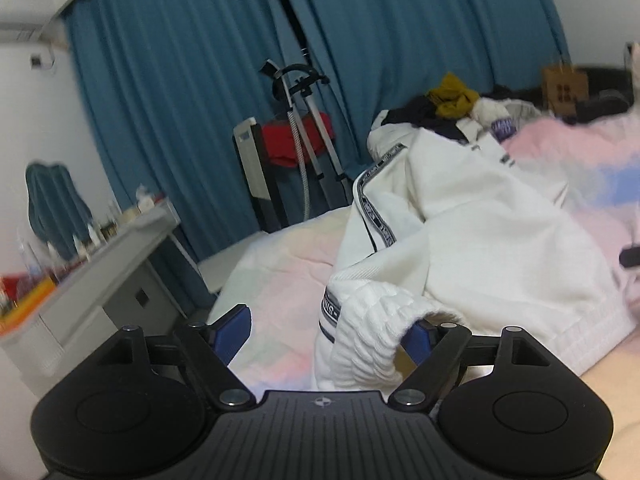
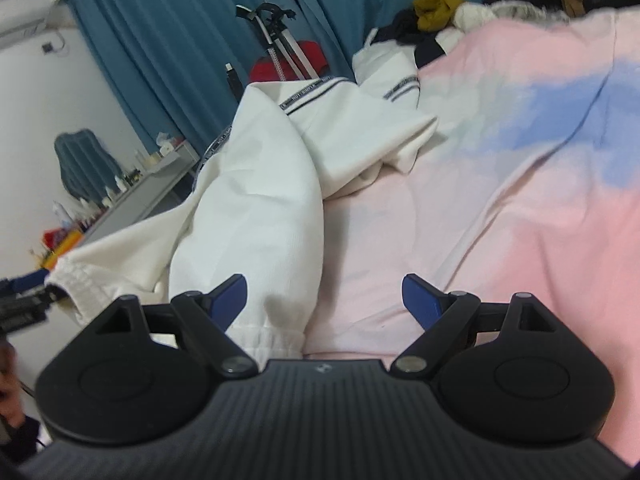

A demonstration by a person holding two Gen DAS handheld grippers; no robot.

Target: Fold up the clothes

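A white garment with navy-striped trim (image 1: 472,216) lies rumpled on the pastel pink-and-blue bed cover (image 1: 280,264). In the left wrist view, my left gripper (image 1: 328,328) is open; a ribbed white cuff (image 1: 364,332) lies between its blue fingers, draped over the right finger (image 1: 418,338). In the right wrist view, the same garment (image 2: 256,184) stretches away to the left, and my right gripper (image 2: 324,300) is open over an elastic cuff (image 2: 268,340) and the pink cover (image 2: 480,184). My left gripper shows at the far left edge (image 2: 24,292) by another cuff.
A pile of dark, mustard and white clothes (image 1: 452,104) sits at the far end of the bed. A grey desk with bottles (image 1: 100,264) stands left. A chair with red fabric and a stand (image 1: 296,144) is before blue curtains (image 1: 180,80).
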